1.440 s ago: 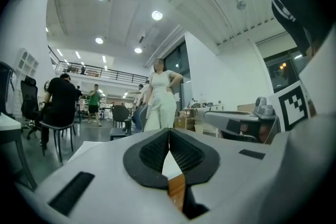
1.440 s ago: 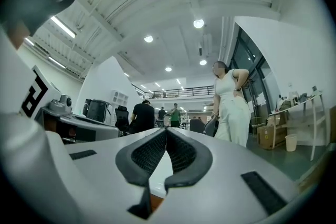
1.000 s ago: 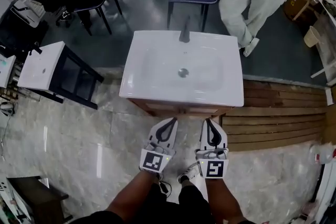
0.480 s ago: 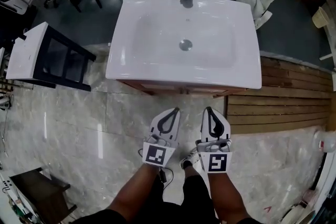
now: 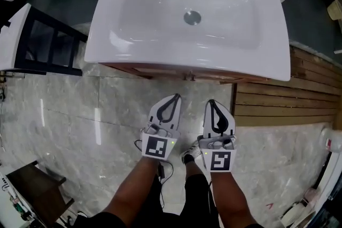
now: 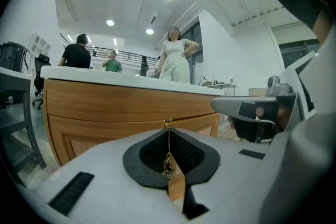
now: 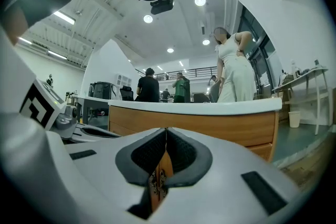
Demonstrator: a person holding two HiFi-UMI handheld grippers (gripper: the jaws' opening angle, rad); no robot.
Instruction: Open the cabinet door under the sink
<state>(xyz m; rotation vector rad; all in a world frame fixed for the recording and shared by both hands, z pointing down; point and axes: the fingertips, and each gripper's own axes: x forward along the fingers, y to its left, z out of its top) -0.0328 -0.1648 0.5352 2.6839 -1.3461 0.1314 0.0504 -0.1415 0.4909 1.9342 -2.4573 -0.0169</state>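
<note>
Both lowered: hand-held grippers (image 5: 176,97) (image 5: 210,102) closed, empty.

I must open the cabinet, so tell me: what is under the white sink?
A wooden cabinet, its doors closed. What is inside it is covered by them.

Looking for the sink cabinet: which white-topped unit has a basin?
The wooden vanity in the middle, with the drain; the black-framed stand at left shows no basin.

Both claws are chunky white plastic with black teardrop pads: left claw (image 5: 173,97), right claw (image 5: 212,102). Black-and-white marker cube (image 5: 155,147) on each. Thin black cable (image 5: 161,172), white sneaker (image 5: 189,155), dark trousers (image 5: 196,197).
</note>
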